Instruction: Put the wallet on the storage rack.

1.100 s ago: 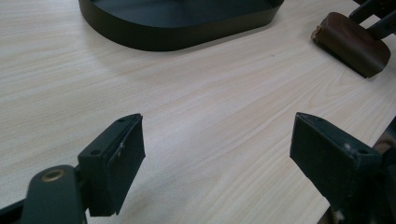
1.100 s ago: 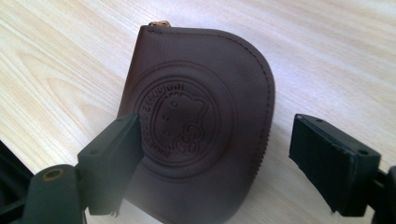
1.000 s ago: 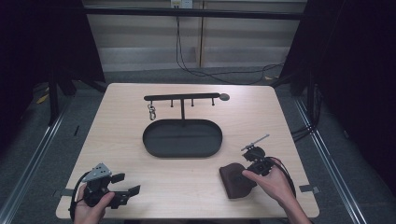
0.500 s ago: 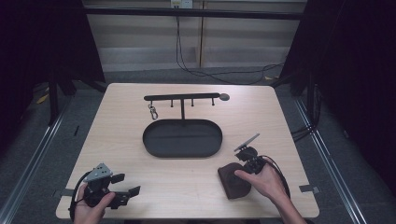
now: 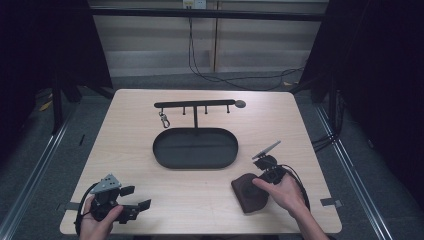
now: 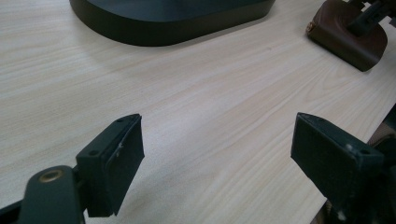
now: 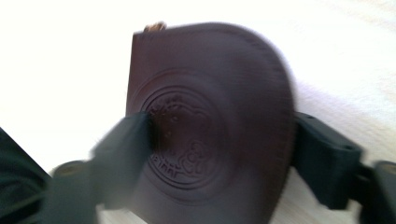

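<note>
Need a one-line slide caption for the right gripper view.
Right gripper jaws closing around a brown embossed leather pouch lying on the pale table.

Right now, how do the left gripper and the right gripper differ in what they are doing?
The left gripper has its jaws spread wide over bare table with nothing between them; the right gripper has the brown leather pouch between its jaws, which have just been closing. The left gripper sits near the table's front left corner, while the right gripper is at the front right, beside the oval black tray. Each is held in one hand.
</note>
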### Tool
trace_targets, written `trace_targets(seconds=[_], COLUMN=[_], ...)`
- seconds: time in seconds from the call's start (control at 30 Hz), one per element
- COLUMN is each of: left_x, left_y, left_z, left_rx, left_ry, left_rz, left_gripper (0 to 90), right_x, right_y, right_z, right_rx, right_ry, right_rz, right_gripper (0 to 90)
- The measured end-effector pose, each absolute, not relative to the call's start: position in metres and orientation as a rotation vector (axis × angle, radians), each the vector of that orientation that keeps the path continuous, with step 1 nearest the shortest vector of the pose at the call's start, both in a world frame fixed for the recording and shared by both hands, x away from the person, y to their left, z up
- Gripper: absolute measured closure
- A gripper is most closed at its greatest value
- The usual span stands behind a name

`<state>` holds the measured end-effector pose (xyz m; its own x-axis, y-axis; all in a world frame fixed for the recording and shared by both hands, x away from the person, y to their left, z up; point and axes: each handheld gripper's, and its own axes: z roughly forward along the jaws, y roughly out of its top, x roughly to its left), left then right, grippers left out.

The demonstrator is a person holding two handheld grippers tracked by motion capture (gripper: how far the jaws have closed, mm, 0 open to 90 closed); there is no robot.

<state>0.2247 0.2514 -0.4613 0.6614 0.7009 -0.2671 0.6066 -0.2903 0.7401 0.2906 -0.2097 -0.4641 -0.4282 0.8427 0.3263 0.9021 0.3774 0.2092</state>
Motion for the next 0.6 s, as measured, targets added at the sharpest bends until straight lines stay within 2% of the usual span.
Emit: trace_targets(seconds=[0.13, 0.23, 0.6], left_x=[0.225, 0.226, 0.225], left_y=[0.252, 0.252, 0.254], left_z=[-0.461, -0.462, -0.46], left_rx=[1.997, 1.996, 1.983], left_ry=[1.016, 1.023, 1.021], left_rz=[0.127, 0.127, 0.128], left_gripper=[17.0, 17.0, 17.0], right_x=[0.291, 0.293, 0.295], right_y=[-0.212, -0.214, -0.209], right_z=[-0.46, -0.451, -0.432], right_rx=[-1.599, -1.607, -1.586], right_ry=[-2.456, -2.447, -2.465], right_rz=[-0.539, -0.573, -0.565], right_gripper=[34.5, 46.6, 62.9])
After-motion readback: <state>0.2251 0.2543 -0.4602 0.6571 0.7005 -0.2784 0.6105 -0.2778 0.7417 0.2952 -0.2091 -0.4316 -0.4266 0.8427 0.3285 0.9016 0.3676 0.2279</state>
